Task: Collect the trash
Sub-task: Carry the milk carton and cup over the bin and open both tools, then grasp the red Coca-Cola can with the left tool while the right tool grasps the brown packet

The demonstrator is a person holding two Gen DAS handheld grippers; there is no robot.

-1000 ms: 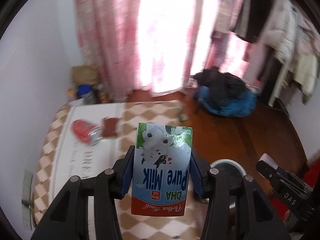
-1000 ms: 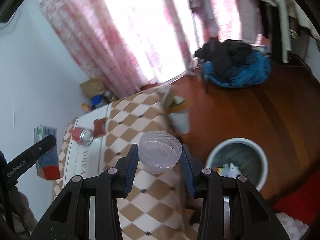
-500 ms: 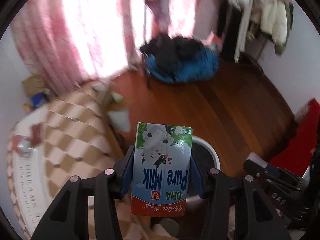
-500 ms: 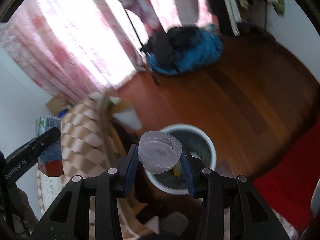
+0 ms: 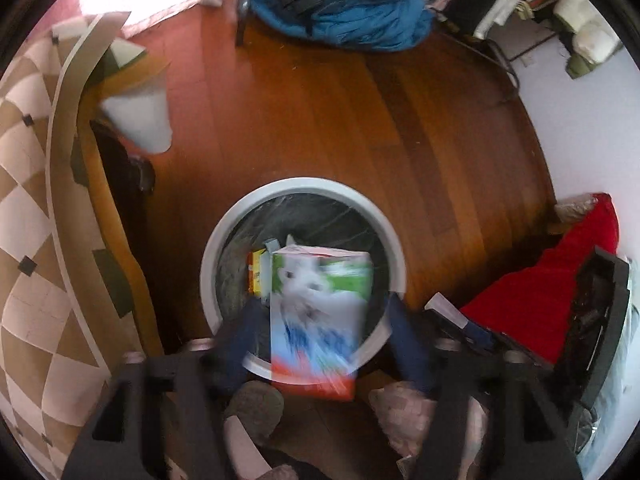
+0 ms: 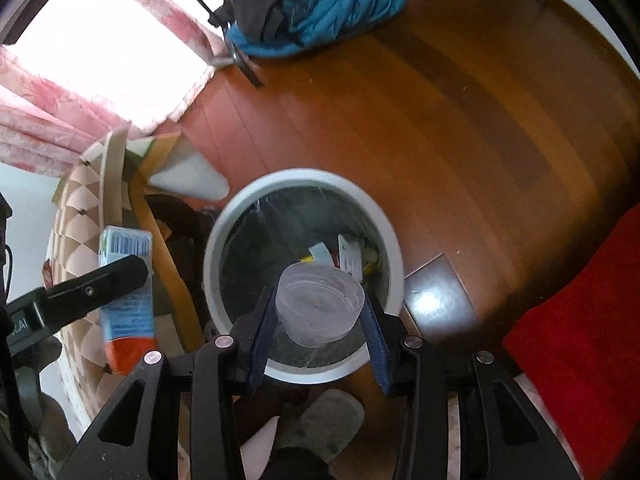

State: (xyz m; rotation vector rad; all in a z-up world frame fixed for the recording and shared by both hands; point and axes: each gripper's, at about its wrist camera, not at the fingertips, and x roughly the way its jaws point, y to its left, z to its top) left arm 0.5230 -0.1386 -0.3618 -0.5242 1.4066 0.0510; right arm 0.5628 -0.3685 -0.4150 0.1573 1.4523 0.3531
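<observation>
In the left wrist view a milk carton [image 5: 318,316], motion-blurred, hangs over the white-rimmed trash bin [image 5: 224,232]. My left gripper [image 5: 320,340] has its jaws spread wider than the carton, which looks loose between them. In the right wrist view my right gripper [image 6: 320,312] is shut on a clear plastic cup [image 6: 318,304] directly above the same bin [image 6: 224,216], which holds several wrappers. The carton [image 6: 126,292] and a left finger [image 6: 92,284] show at the left of that view.
A table with a brown-and-white checkered cloth [image 5: 24,208] stands left of the bin. A blue jacket pile [image 5: 344,12] lies on the wood floor behind. A red cloth [image 5: 552,280] lies at right. Slippered feet [image 6: 320,420] stand just below the bin.
Both grippers swung from the table to above the bin and tilted downward. The left jaws have opened and the carton is slipping, blurred. The right gripper still holds the cup.
</observation>
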